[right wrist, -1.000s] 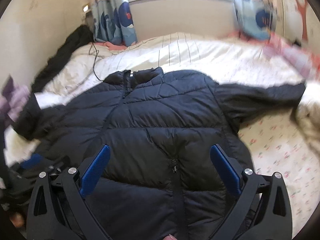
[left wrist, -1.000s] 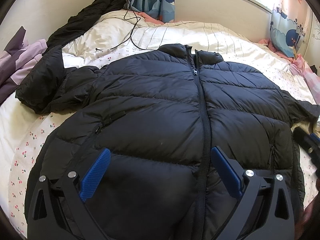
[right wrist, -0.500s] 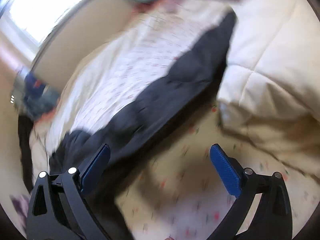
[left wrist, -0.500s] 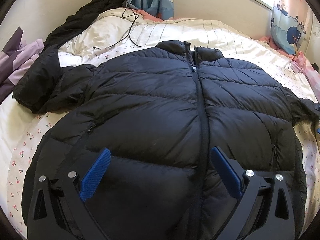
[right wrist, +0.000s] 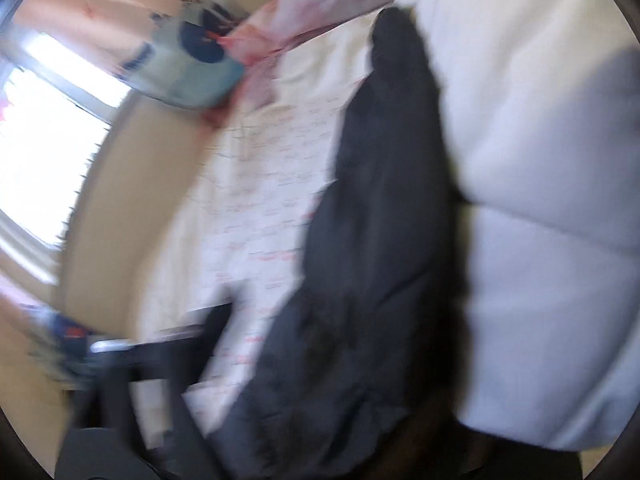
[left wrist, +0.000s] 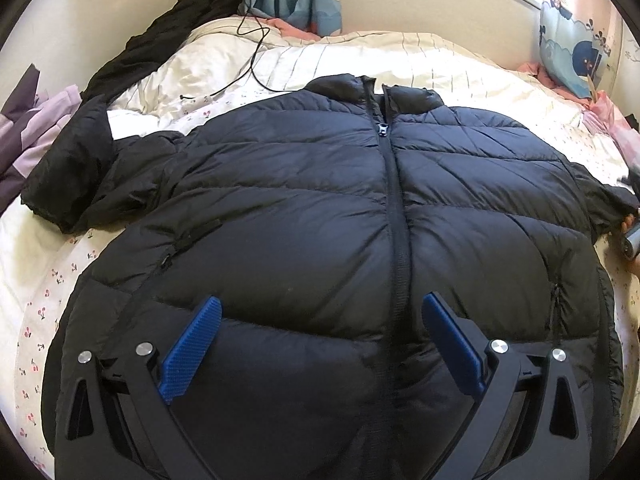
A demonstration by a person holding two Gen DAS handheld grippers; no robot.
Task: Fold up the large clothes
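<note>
Our jacket [left wrist: 328, 216] lies flat and zipped on the bed [left wrist: 460, 64]: puffy, light, slick, so we pinch a sleeve [right wrist: 384, 216]. Our left gripper [left wrist: 320, 344] hovers wide; our right gripper [right wrist: 224, 344] is closing beside the sleeve, blurred, seemingly not yet gripping.

Bed's near side mostly under jacket [left wrist: 320, 220]; white duvet [right wrist: 540, 200] crowds its rt sleeve [right wrist: 384, 200].
</note>
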